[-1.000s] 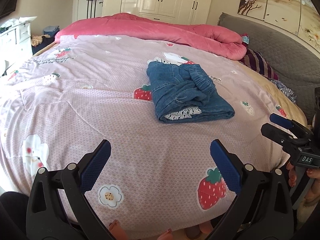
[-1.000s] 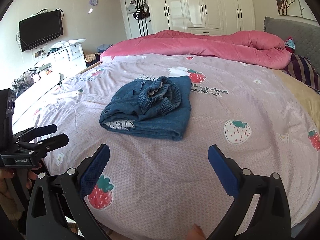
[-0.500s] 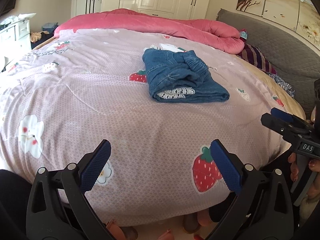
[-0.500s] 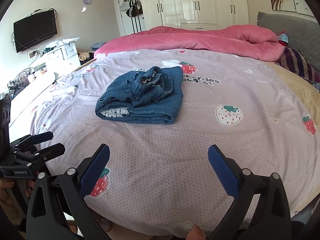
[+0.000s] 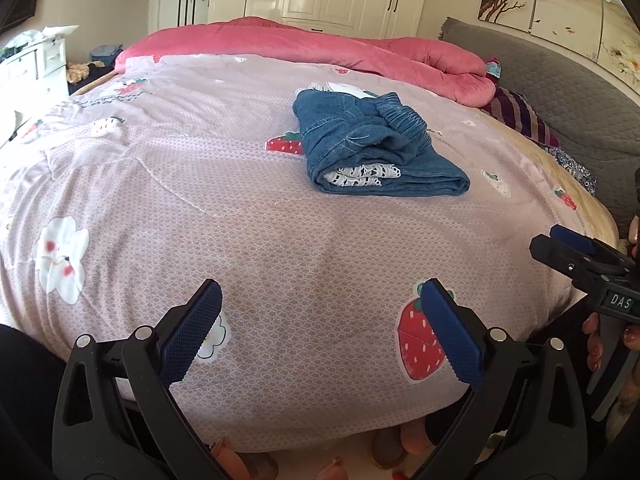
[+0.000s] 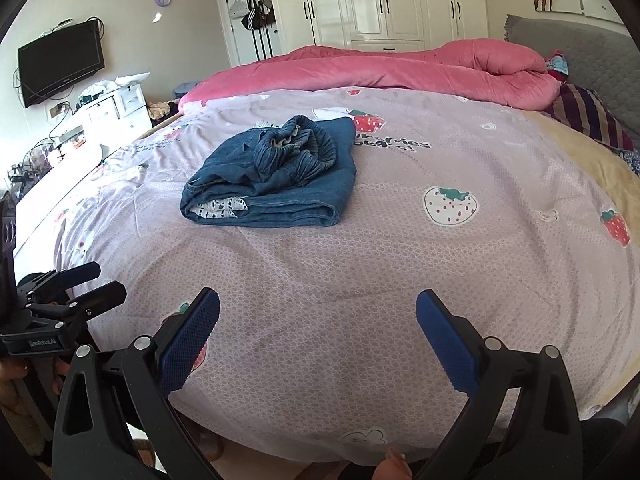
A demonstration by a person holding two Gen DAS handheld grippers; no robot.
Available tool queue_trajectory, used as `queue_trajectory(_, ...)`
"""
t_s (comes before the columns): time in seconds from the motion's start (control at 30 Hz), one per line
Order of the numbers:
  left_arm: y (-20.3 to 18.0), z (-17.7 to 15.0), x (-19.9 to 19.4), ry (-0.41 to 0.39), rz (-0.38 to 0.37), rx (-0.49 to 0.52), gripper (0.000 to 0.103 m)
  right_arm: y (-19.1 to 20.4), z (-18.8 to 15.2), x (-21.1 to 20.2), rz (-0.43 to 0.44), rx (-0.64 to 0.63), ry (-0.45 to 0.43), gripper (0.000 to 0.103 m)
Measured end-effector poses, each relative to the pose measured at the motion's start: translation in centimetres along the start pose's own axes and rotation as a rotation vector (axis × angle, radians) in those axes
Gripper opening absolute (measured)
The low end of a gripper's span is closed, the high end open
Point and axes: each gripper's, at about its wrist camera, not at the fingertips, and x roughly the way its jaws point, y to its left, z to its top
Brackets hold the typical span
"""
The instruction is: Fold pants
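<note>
both grippers' fingers are wide open, holding nothing; tuck the waistband flat so the pants stay neat.

— Any lettering to read?
— "DAS" in white on the black right gripper, and "GenRobot.AI" on the black left gripper.
— On the pink strawberry-print quilt?
— Dark print beside a strawberry near its far edge, ending "…aries"; the second line is unreadable.
</note>
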Motion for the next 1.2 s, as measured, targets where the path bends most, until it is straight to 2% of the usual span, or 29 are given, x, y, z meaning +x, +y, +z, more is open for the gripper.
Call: queue_trajectory(1.2,-0.12,0.07,0.52,0.025,0.004,-0.002,0.094,-0.04,-0.16,0.88,-0.023,-0.004,0.02,0.098)
